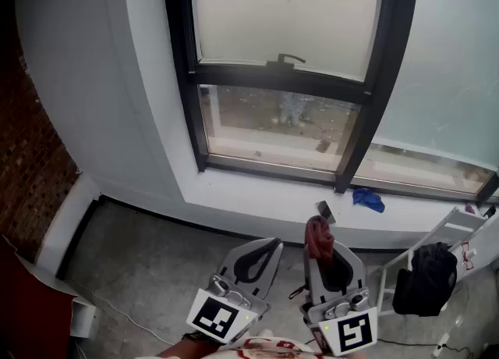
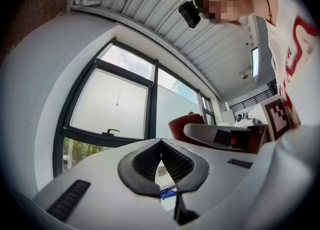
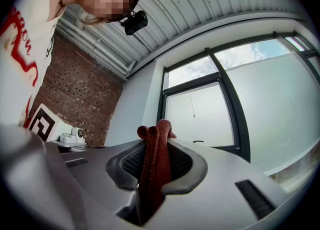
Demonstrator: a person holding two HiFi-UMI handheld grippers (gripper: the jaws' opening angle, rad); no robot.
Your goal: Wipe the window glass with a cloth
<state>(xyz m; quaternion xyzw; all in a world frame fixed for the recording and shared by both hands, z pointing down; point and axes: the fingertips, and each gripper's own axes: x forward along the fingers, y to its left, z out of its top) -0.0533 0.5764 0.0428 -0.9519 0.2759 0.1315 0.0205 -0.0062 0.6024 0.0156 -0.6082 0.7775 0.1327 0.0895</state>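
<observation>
While the window glass (image 1: 288,14) fills the wall ahead of me, I have my left gripper (image 1: 274,245) pressed together on nothing and my right gripper (image 3: 156,149) pinching the red cloth (image 1: 318,236), well apart from that glass.

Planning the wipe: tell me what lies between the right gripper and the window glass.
Head view: only the sill and a small grey object on it, just ahead of the right gripper and its cloth.
</observation>
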